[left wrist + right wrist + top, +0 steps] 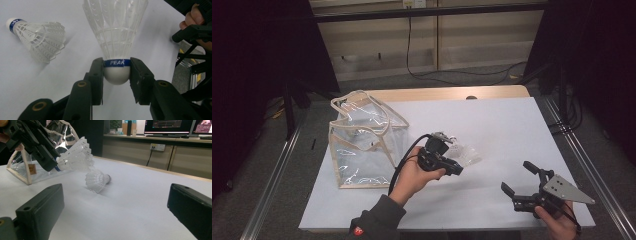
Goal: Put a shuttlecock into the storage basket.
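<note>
Sitting clamped: shuttlecock in left hand-held gripper

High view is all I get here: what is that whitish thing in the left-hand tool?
Observer: A shuttlecock, pinched by its round cork between the left gripper jaws.
Operator: Any writing on it?
Observer: Yes, a blue band reading PEAK.
Operator: Is it the only one?
Observer: No, a second shuttlecock lies on its side on the white table.
Operator: And the other tool?
Observer: The right gripper is wide open with nothing between its jaws.
</note>
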The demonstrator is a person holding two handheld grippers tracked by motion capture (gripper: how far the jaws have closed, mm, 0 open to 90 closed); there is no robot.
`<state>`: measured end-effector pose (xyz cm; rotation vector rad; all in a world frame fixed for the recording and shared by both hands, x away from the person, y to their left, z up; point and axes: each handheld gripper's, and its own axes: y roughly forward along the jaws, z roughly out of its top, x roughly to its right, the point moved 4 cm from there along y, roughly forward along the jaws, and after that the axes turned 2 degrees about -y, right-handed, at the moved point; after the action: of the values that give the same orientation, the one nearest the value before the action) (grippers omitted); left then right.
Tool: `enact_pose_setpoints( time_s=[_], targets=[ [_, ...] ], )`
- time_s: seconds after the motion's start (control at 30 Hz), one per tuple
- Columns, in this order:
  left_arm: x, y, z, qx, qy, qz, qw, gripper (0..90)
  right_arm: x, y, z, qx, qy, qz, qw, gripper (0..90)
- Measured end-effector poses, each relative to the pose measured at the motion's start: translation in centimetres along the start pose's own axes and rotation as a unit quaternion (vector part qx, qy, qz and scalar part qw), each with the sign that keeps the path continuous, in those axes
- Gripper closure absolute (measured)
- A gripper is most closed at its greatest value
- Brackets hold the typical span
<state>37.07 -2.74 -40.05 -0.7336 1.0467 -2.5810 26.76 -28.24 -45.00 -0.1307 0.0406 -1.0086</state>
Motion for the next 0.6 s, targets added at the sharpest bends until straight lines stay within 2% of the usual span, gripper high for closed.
enact_pose_setpoints(
  time_s=[0.6],
  targets=[
    [-0.1, -1.6, 0.6, -0.006, 0.009, 0.012, 0.9999, 65.3, 0.0, 0.0, 0.0, 0.001, -0.003, 0.000, 1.0000, 0.8]
  ],
)
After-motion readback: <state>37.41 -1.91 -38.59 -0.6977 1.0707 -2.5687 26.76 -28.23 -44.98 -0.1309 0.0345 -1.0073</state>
